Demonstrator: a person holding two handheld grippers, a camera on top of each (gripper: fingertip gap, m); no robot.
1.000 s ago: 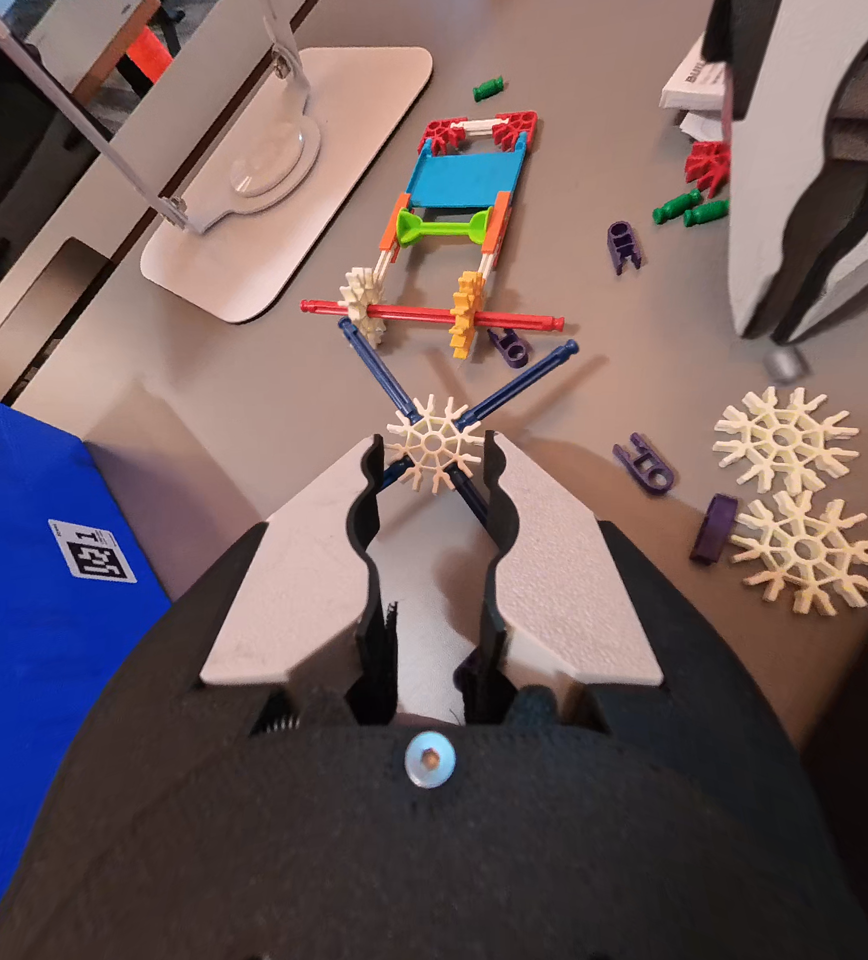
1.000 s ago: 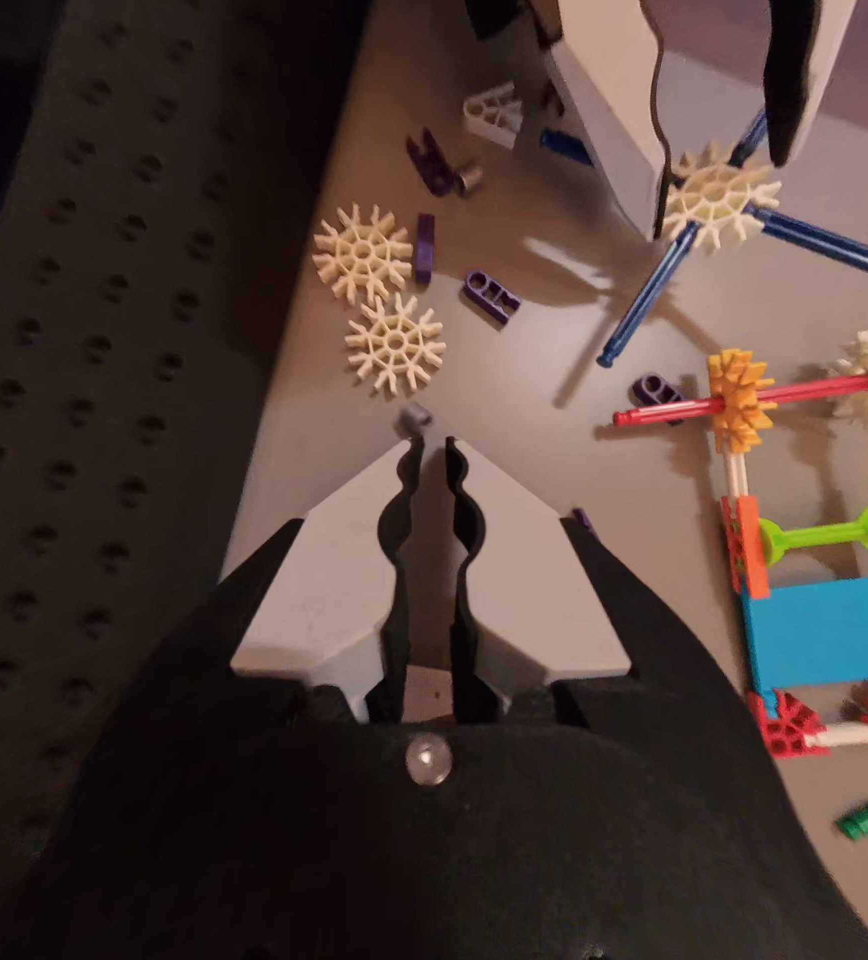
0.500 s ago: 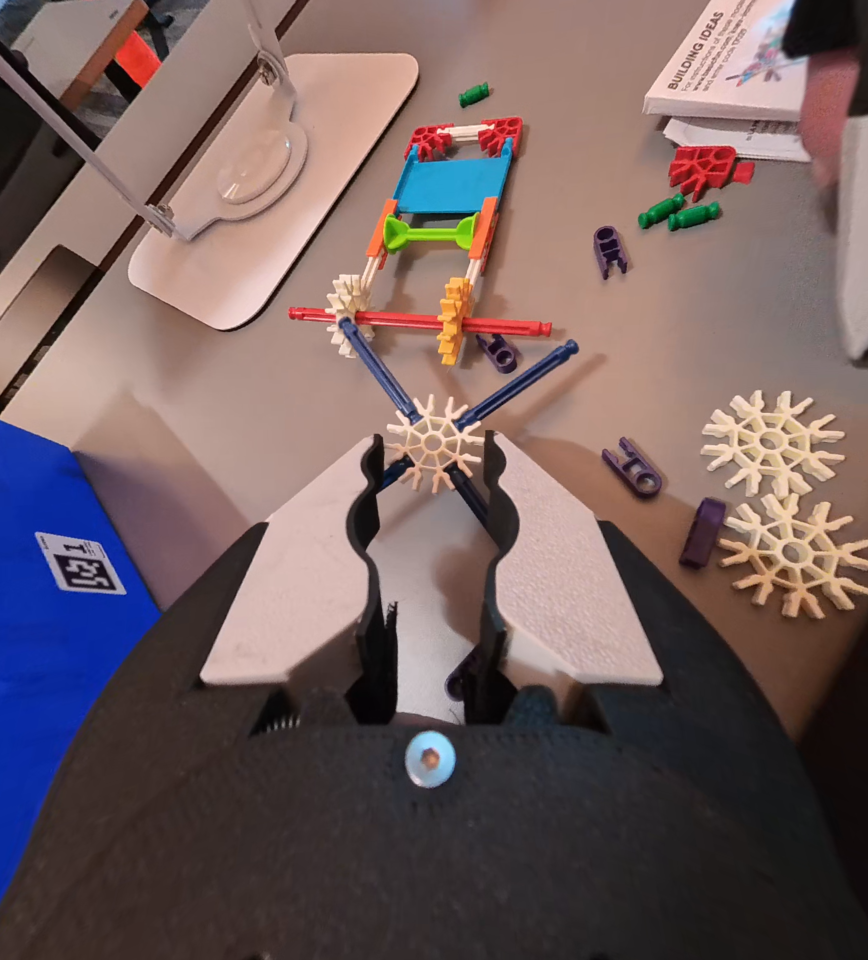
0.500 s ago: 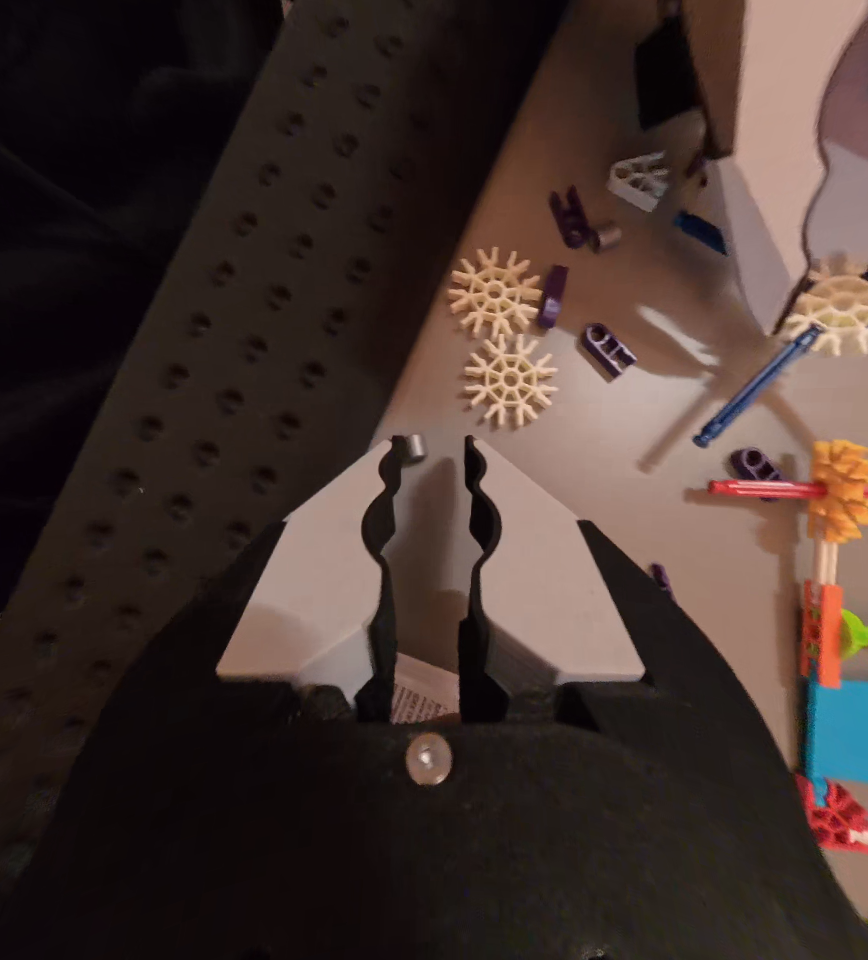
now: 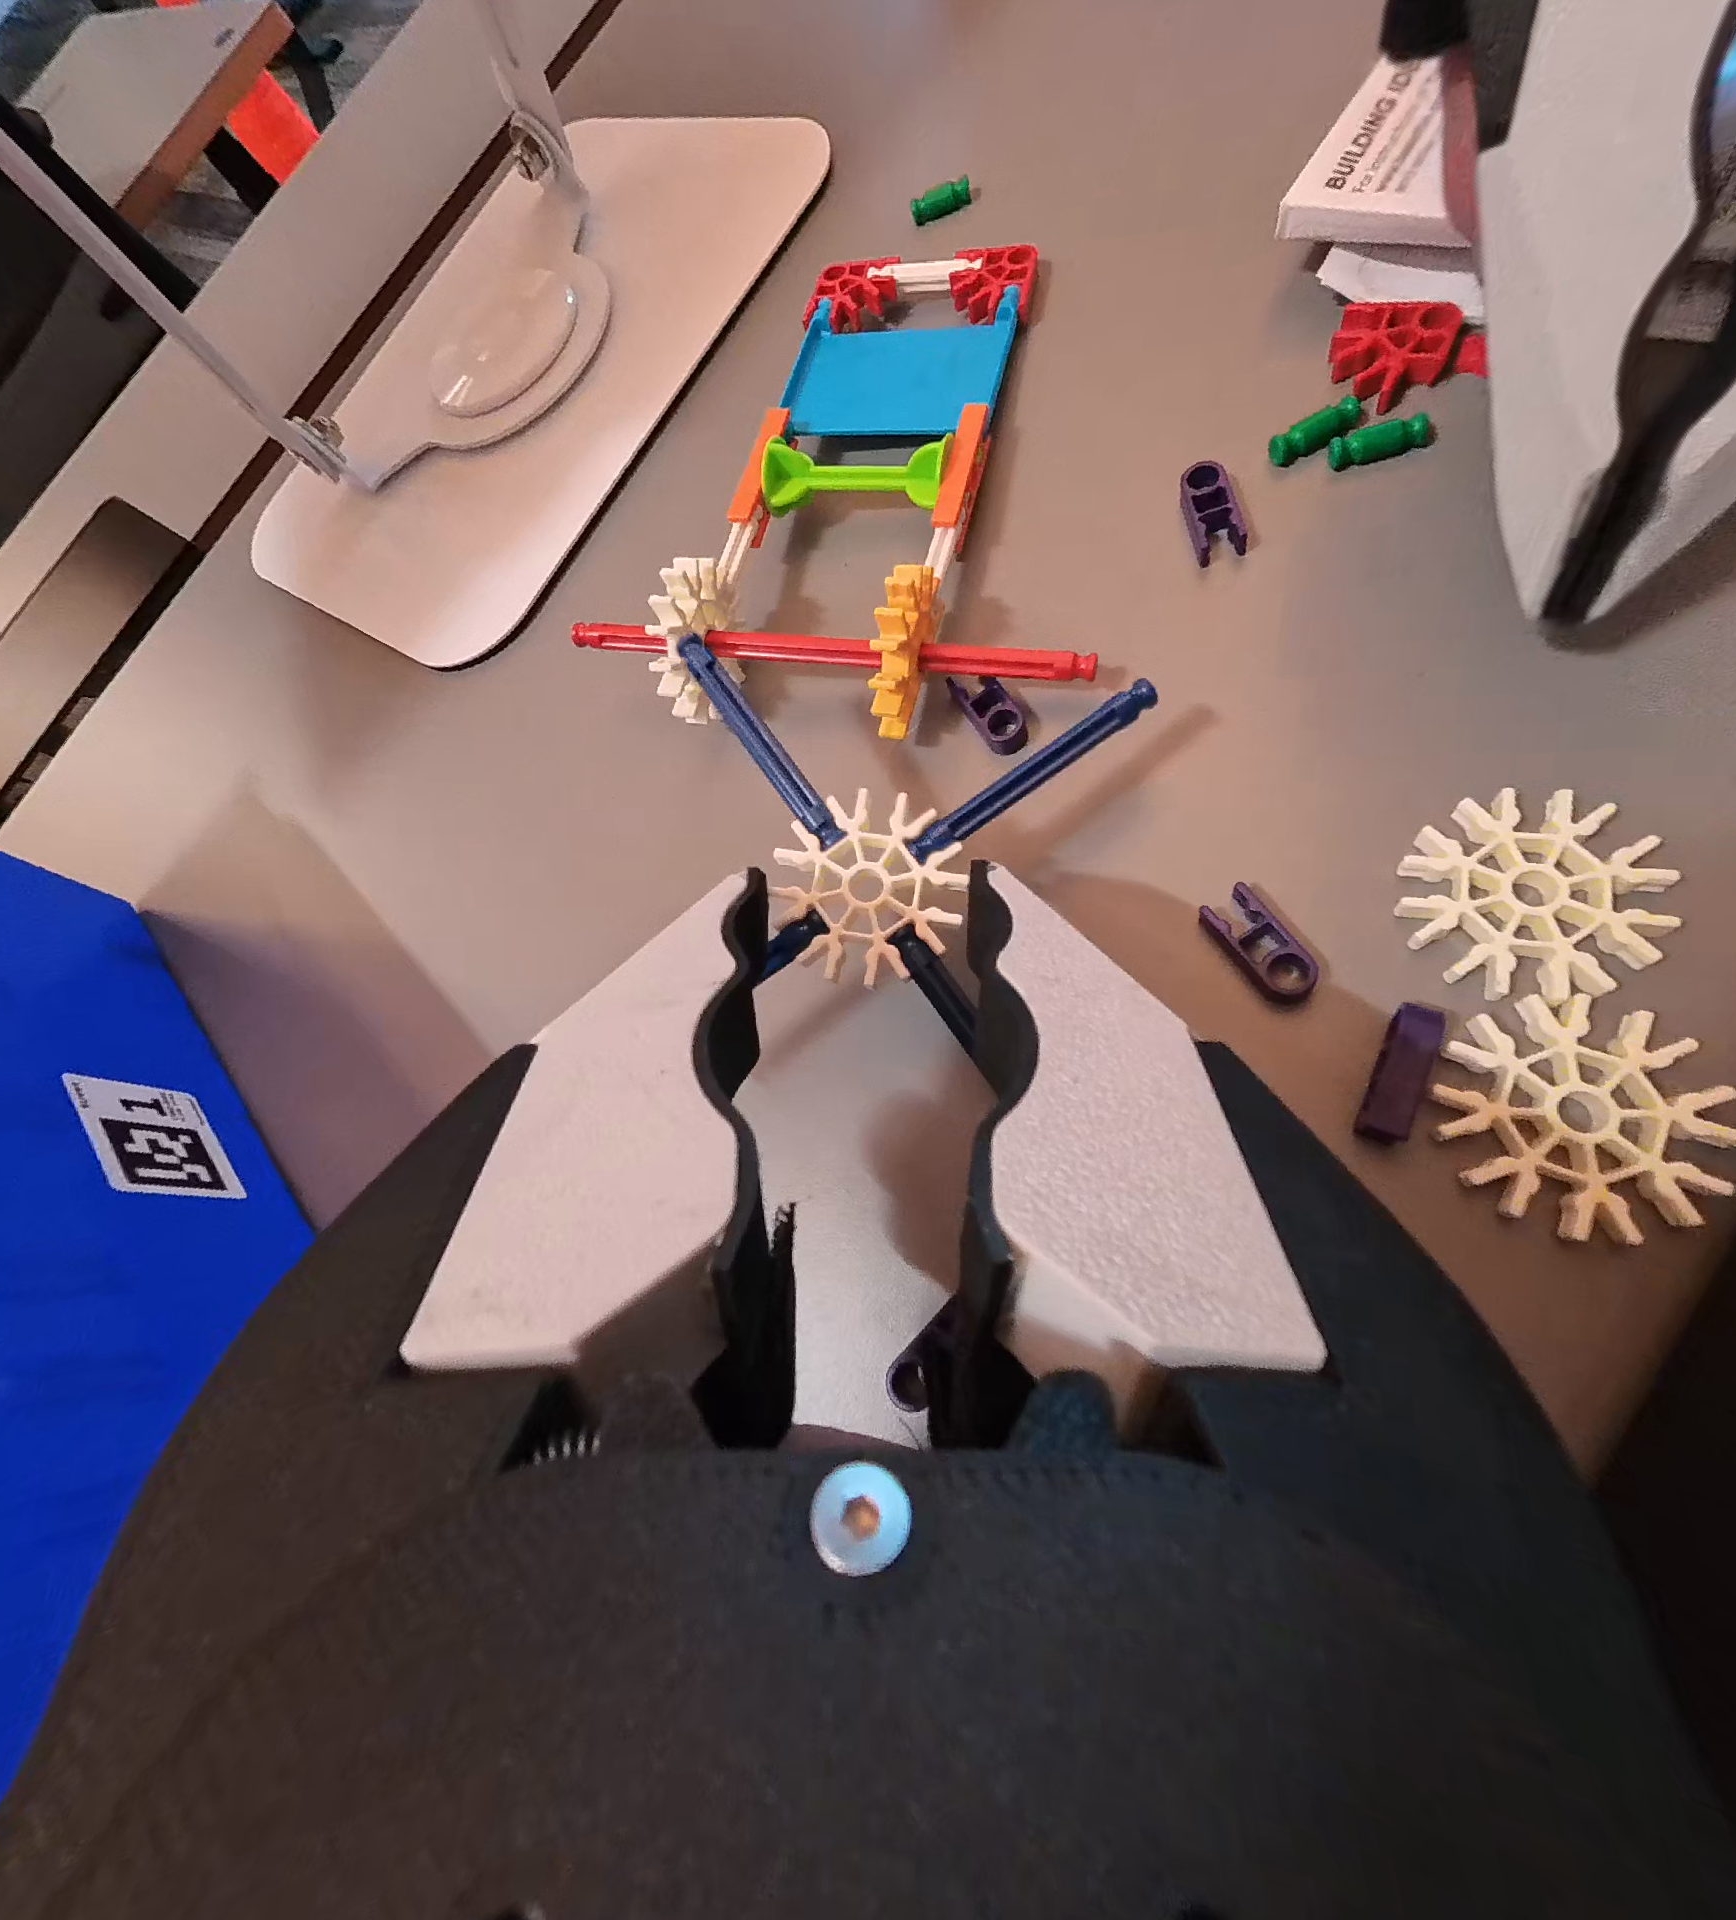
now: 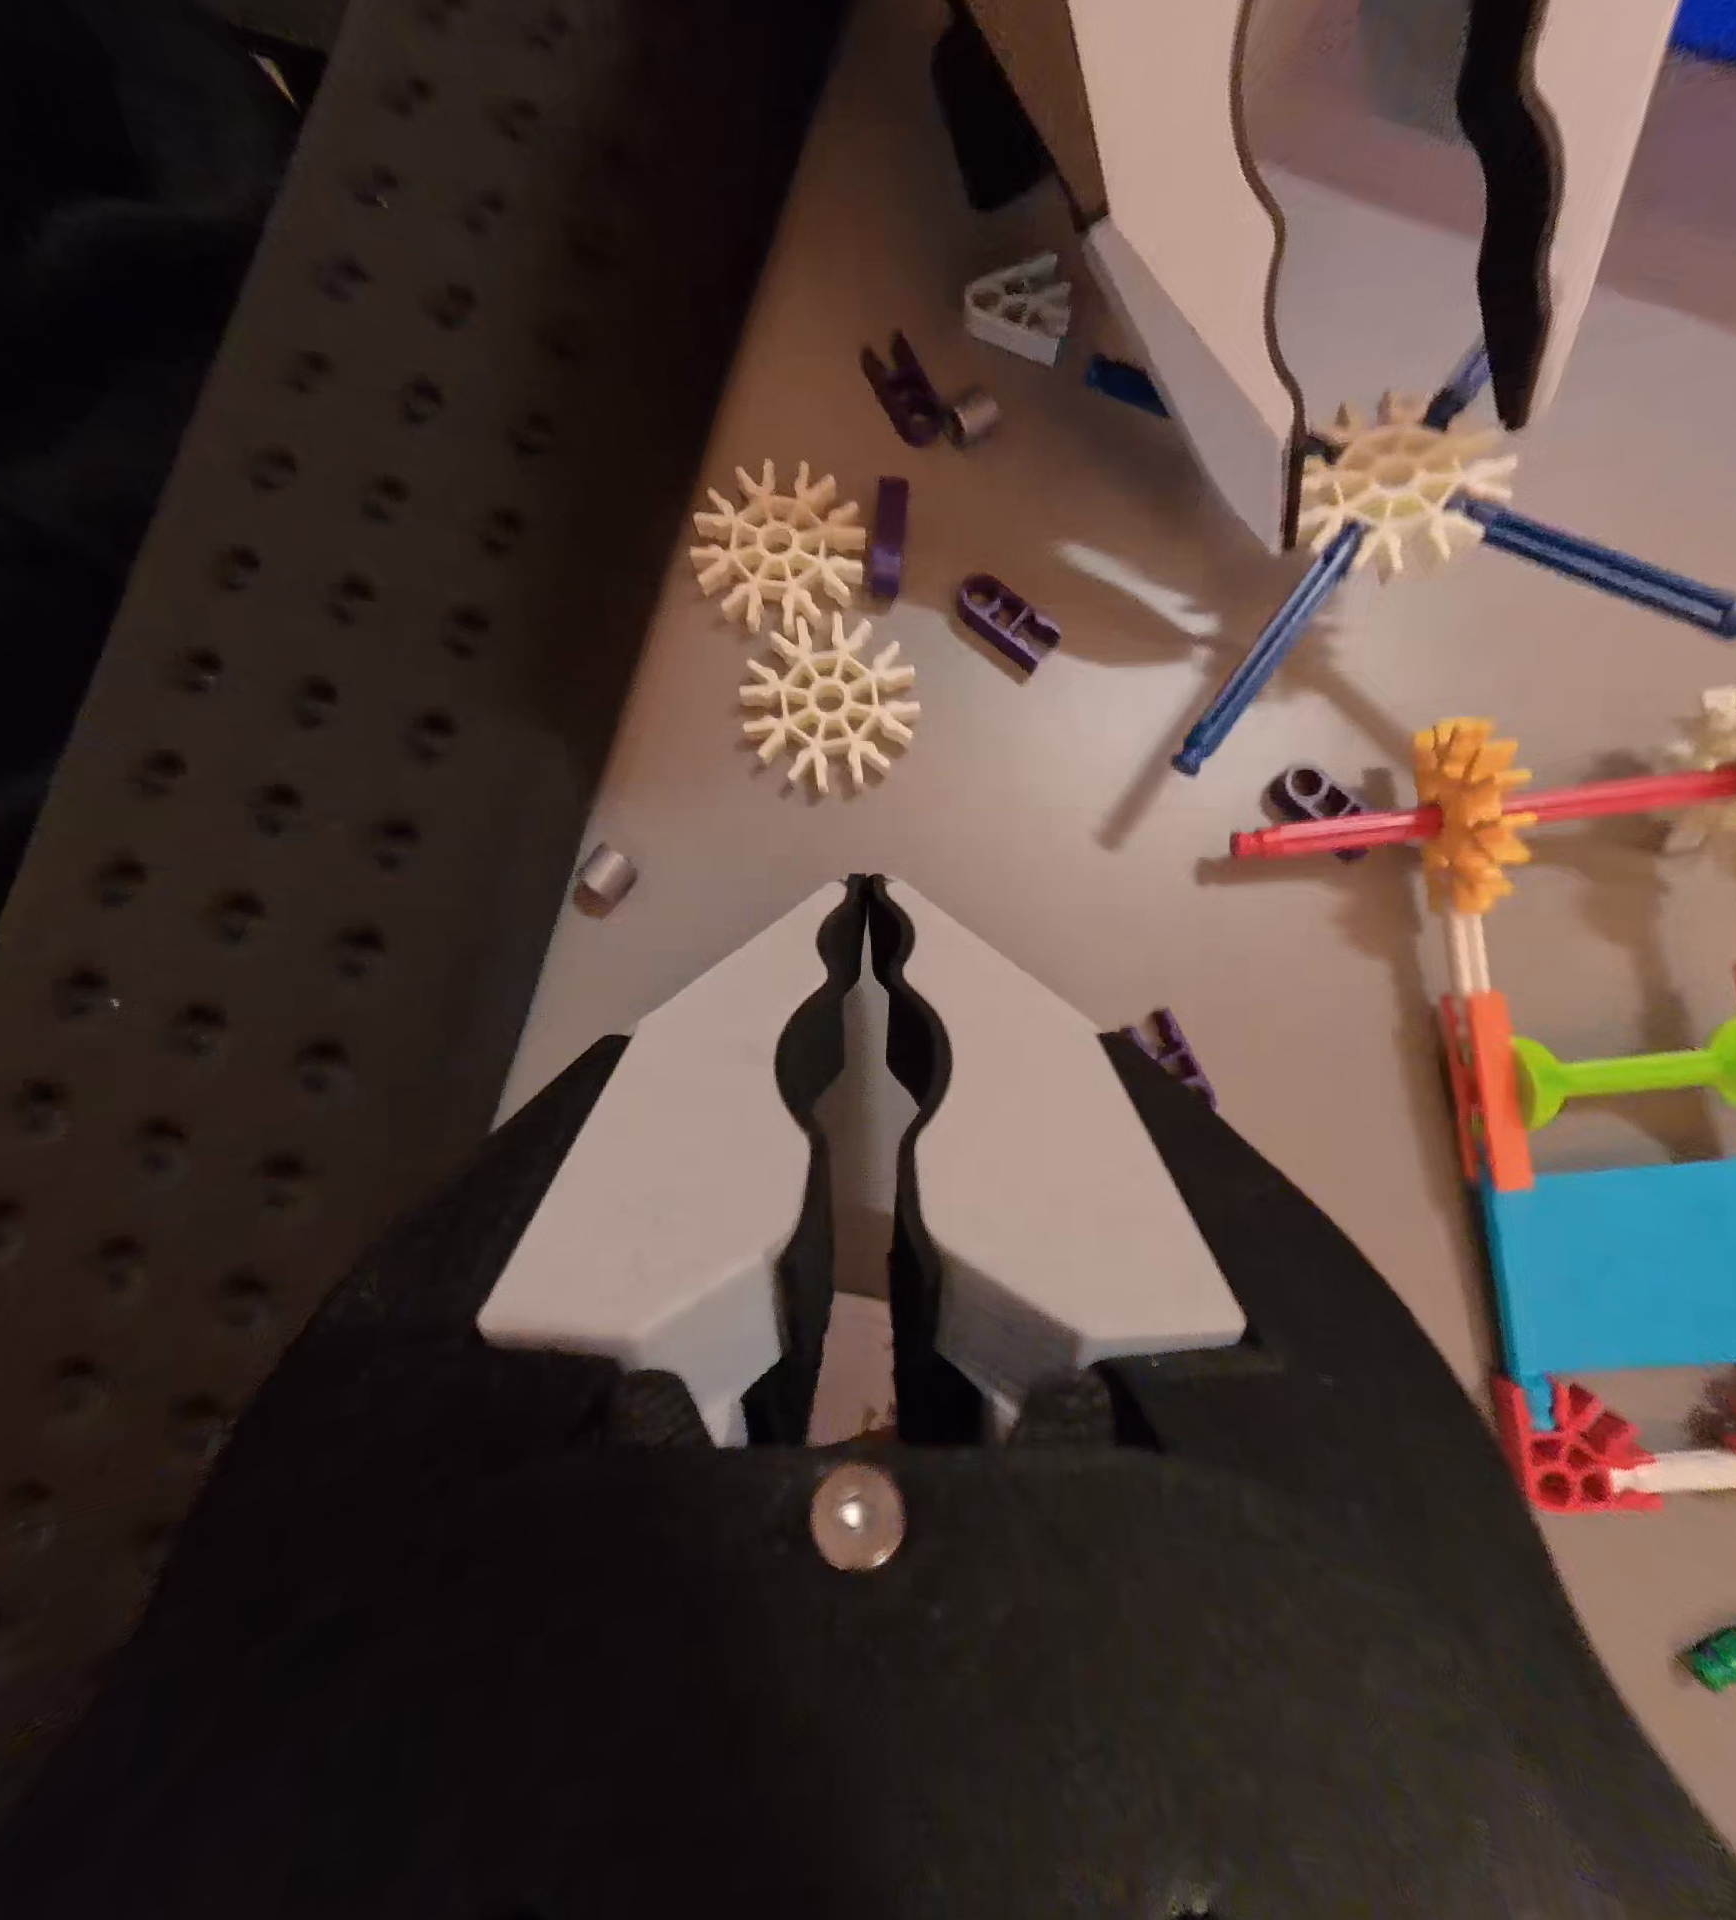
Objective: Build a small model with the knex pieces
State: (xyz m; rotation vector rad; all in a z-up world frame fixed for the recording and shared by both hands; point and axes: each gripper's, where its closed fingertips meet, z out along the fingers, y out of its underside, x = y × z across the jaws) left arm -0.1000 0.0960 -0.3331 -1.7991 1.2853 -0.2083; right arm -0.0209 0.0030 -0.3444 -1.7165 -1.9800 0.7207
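My left gripper (image 5: 869,899) is shut on a cream snowflake connector (image 5: 869,894) just above the grey table (image 5: 428,790). Dark blue rods (image 5: 1040,769) stick out of the connector in an X. One rod reaches the cream wheel of a colourful rod model (image 5: 895,384) with a blue panel and a red axle (image 5: 812,649). My right gripper (image 6: 859,883) is shut and empty over the table's edge. A small grey spacer (image 6: 604,878) lies just left of its tips. The held connector also shows in the right wrist view (image 6: 1404,499).
Two loose cream snowflakes (image 5: 1534,894) (image 5: 1581,1117) and purple clips (image 5: 1259,940) lie right of the left gripper. Green pieces (image 5: 1347,436), a red connector (image 5: 1394,348) and a booklet (image 5: 1363,177) lie far right. A white stand base (image 5: 552,395), a blue sheet (image 5: 64,1195) and a dark perforated board (image 6: 272,727) border the table. Both grippers' tips are roughly 15 cm from the colourful rod model (image 5: 895,384). Seen from the right wrist view (image 6: 1663,1258) as well.
My right gripper swung out over the perforated board and came back, and its jaws have closed with nothing between them; the grey spacer now lies to its left. The left gripper keeps its hold, barely moved.
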